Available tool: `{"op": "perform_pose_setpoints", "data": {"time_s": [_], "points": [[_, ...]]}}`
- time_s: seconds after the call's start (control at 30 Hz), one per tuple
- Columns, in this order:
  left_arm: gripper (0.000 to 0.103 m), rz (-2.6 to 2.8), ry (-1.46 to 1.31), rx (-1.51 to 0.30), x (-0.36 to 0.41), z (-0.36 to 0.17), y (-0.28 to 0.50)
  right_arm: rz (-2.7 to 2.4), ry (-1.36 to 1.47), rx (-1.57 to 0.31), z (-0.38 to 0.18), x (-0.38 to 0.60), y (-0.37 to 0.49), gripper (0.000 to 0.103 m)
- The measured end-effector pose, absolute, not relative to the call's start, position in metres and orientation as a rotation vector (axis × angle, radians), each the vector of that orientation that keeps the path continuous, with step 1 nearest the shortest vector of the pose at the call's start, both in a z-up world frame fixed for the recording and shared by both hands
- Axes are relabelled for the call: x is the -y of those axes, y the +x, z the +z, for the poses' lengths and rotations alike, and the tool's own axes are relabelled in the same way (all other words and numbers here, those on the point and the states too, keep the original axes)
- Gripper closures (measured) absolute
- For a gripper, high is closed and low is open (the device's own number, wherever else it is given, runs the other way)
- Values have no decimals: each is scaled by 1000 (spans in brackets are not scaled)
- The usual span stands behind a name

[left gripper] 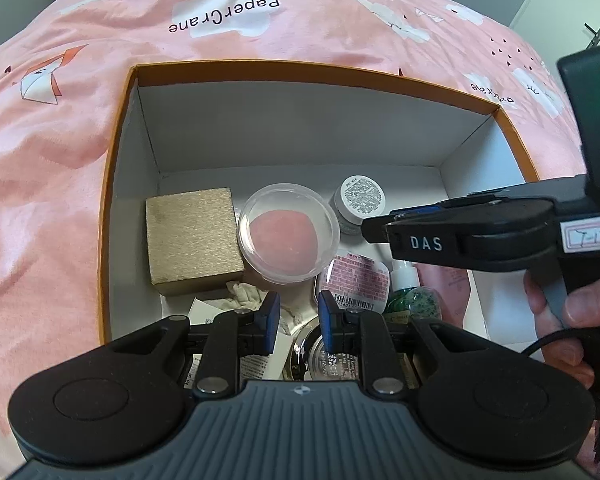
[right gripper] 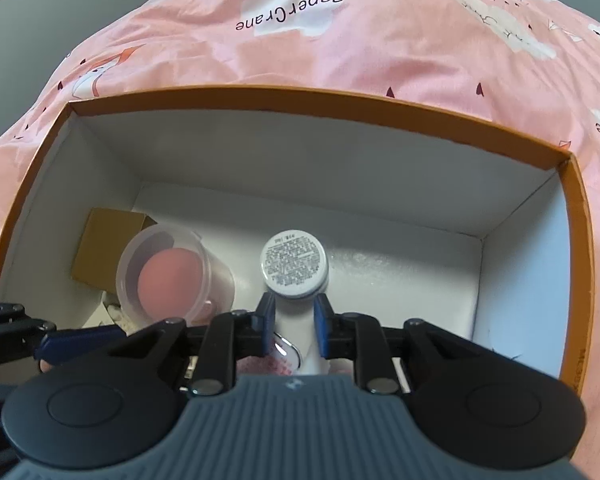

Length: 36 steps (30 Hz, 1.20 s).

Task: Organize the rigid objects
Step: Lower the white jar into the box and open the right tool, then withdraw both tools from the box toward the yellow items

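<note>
Right gripper jaws drawn in, nothing clamped, white jar just beyond its fingertips, left gripper likewise narrowed and empty, clear cup ahead, inside orange-rimmed box

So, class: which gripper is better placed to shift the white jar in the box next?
Right. The right gripper sits just behind the white jar; the left gripper hangs over other items nearer the camera.

Block, cup, jar left-to-right in box.
</note>
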<state>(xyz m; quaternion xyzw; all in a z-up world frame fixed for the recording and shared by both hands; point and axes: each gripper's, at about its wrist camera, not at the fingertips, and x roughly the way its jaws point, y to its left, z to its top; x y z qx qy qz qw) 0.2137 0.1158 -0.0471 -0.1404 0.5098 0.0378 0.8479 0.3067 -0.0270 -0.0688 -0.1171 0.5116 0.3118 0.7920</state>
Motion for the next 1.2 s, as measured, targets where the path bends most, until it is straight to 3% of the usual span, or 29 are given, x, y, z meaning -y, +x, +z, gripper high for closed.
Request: {"op": "perform_pose_setpoints", "data": {"time_s": [0.27, 0.4, 0.57, 0.8, 1.0, 1.2], "points": [[79, 48, -296, -974, -105, -33, 196, 697, -259, -1024, -46, 36, 283, 79], [79, 63, -298, -887, -90, -21, 175, 689, -234, -968, -28, 55, 259, 69], [79, 17, -288, -825, -73, -7, 150, 672, -143, -909, -9, 88, 230, 63], [78, -17, -245, -741, -53, 15, 121, 626, -66, -774, 9, 126, 177, 63], [75, -64, -230, -747, -45, 20, 100, 590, -23, -734, 16, 157, 136, 63], [75, -150, -282, -876, -43, -4, 88, 553, -43, -799, 0, 179, 116, 58]]}}
